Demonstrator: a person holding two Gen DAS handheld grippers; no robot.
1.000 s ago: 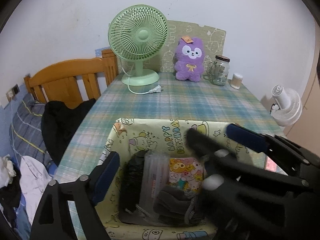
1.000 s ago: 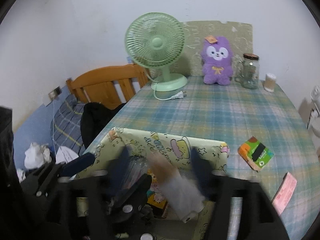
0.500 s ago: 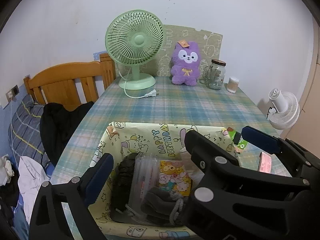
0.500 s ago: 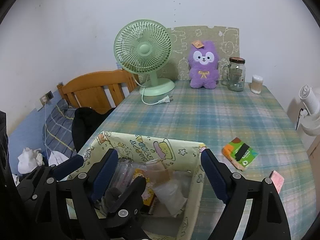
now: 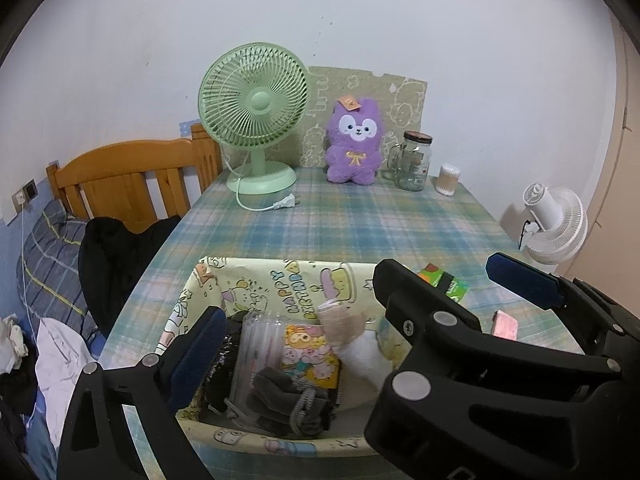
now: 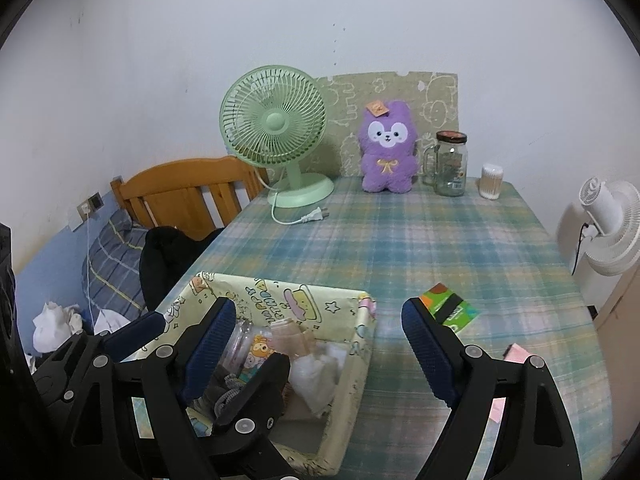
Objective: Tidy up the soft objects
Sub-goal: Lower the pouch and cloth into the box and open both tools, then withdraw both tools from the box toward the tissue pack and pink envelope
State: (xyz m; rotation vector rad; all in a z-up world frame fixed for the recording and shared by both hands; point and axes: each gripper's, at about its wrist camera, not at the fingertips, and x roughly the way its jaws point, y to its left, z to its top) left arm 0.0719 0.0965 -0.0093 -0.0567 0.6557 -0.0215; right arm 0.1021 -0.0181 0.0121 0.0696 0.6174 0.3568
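A yellow cartoon-print storage box (image 5: pixel 256 276) (image 6: pixel 360 364) stands at the table's near edge. In it lie a white and pink sock (image 5: pixel 348 332) (image 6: pixel 316 364), a grey knitted sock (image 5: pixel 288 396), a black item, a clear plastic pack and a small picture notebook (image 5: pixel 308 352). My left gripper (image 5: pixel 352 308) is open and empty above the box. My right gripper (image 6: pixel 316 344) is open and empty over the box's right rim. A purple plush toy (image 5: pixel 354 140) (image 6: pixel 388 148) sits upright at the table's back.
A green desk fan (image 5: pixel 254 116), glass jar mug (image 5: pixel 412 160) and cotton swab pot (image 5: pixel 448 178) line the back edge. A green-orange tissue pack (image 6: pixel 450 306) and a pink pack (image 6: pixel 516 354) lie right of the box. White fan right; wooden bed and clothes left.
My right gripper opened and let the white and pink sock drop into the box. Both grippers have drawn back and up from the box.
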